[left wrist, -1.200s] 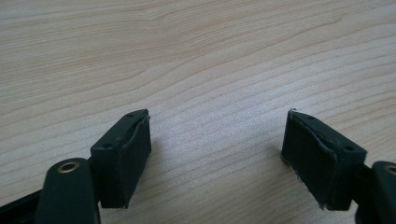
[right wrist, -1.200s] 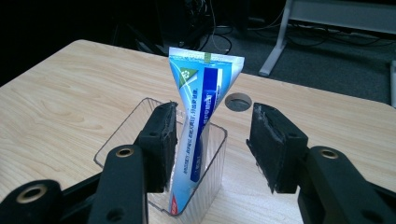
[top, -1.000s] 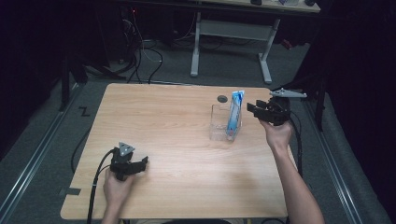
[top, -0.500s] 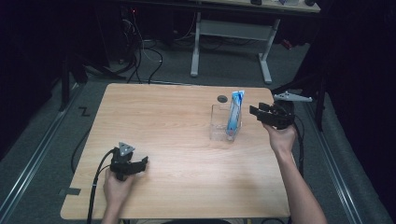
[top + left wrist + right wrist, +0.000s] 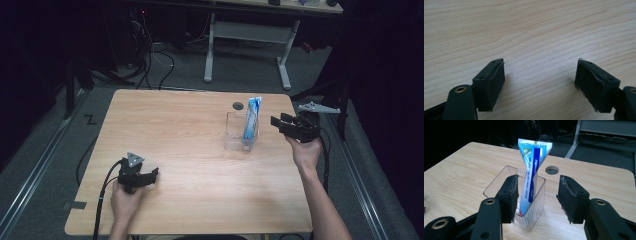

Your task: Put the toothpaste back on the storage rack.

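The wooden table carries a clear ribbed plastic container toward two o'clock, just short of a round cable hole. A blue-and-white toothpaste tube stands upright inside it. At three o'clock the right gripper is released, jaws apart. At seven o'clock the left gripper rests released, empty.

A blue-and-white tube, flat crimped end up, stands nearly upright inside a clear ribbed plastic holder, leaning against the holder's right-hand wall as the high view shows it. The holder is open-topped and rectangular and sits upright on the wooden surface, right of centre, near a round hole in the surface.
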Motion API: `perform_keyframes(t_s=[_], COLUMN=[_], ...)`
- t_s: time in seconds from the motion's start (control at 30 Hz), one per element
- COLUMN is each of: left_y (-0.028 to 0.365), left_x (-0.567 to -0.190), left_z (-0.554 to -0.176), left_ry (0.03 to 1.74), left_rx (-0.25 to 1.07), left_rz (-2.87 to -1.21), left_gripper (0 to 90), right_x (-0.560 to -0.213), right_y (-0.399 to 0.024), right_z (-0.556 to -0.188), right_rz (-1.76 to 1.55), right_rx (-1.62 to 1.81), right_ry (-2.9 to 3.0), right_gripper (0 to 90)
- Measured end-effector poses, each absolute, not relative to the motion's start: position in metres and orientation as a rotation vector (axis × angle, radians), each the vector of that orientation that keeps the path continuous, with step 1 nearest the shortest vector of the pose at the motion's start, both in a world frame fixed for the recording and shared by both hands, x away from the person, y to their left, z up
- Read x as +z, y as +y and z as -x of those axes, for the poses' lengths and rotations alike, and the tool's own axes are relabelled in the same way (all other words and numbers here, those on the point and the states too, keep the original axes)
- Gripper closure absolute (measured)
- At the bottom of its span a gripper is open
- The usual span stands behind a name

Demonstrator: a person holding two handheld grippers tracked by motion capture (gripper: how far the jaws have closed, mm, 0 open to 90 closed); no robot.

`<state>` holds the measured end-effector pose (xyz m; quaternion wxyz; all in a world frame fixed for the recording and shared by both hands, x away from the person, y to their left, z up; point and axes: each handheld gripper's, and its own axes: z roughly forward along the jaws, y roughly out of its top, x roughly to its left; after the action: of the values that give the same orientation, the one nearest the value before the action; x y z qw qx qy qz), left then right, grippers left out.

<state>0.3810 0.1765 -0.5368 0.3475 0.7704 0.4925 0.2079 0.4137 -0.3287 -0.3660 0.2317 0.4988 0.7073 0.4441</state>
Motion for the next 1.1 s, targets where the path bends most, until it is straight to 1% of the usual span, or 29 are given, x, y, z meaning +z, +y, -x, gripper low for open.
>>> perform_keyframes(t_s=[1.1], left_y=[0.176], left_x=[-0.537], left_z=[-0.381], left_ry=[1.277], left_rx=[0.541], left_rz=[-1.999], left_gripper=[24.3], right_x=[-0.387], right_y=[-0.344], right_z=[-0.381], right_rz=[-1.401], right_rx=[1.251], right_ry=[1.933], right_gripper=[51.1])
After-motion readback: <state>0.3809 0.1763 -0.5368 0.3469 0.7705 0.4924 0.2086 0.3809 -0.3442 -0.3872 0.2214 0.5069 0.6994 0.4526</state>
